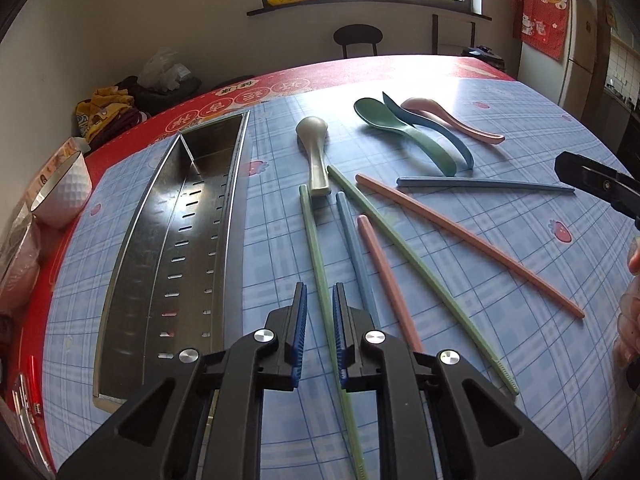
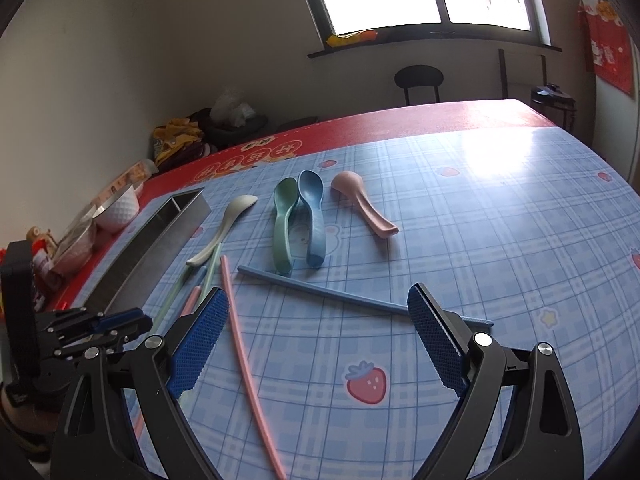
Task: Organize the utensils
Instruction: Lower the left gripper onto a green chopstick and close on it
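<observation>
- The left fingers (image 1: 320,320) are seen nearly closed around a green chopstick (image 1: 316,264) lying on the worktop (image 1: 500,360).
- The right fingers (image 2: 318,320) are spread wide, nothing grasped; a blue chopstick (image 2: 320,286) lies just ahead between them.
- A metal tray (image 1: 180,248) is set left of the left fingers; spoons (image 1: 400,128) lie beyond.
</observation>
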`<state>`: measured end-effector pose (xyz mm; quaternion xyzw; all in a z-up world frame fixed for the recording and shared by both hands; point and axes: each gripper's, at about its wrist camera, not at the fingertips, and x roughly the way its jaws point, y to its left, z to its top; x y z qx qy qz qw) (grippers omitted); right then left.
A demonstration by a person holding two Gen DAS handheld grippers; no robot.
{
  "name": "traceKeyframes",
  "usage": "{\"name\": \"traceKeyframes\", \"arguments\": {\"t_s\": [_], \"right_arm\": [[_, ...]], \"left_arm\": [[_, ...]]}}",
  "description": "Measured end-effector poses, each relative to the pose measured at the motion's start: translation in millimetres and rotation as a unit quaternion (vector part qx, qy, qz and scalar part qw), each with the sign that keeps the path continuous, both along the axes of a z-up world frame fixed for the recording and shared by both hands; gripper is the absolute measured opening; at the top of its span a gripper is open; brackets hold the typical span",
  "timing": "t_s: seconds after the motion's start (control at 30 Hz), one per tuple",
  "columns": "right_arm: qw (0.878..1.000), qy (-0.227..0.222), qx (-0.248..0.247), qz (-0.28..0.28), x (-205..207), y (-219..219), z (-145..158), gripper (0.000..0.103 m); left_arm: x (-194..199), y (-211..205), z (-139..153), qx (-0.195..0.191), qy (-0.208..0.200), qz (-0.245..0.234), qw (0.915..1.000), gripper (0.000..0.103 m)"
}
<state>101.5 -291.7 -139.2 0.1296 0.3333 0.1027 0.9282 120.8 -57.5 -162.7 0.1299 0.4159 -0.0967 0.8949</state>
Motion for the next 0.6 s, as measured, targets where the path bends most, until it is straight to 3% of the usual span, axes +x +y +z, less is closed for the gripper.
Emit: {"name": "traceKeyframes", "arguments": {"t_s": [0.2, 0.37, 0.6], "right_arm": [[1.0, 0.002, 0.018, 0.007, 1, -3, -2, 0.088], [1.0, 0.005, 0.027, 0.009, 2, -4, -3, 0.088], [1.0, 0.007, 0.025, 0.012, 2, -4, -5, 0.088]], "left_arm": [[8, -5, -7, 0.008, 0.019, -0.002, 0.9998, 0.011], [7, -9, -9, 0.017, 0.011, -0.001, 0.9998, 0.01], [-10, -3, -7, -0.012, 0.031, -0.002, 0.9994, 0.007]]}}
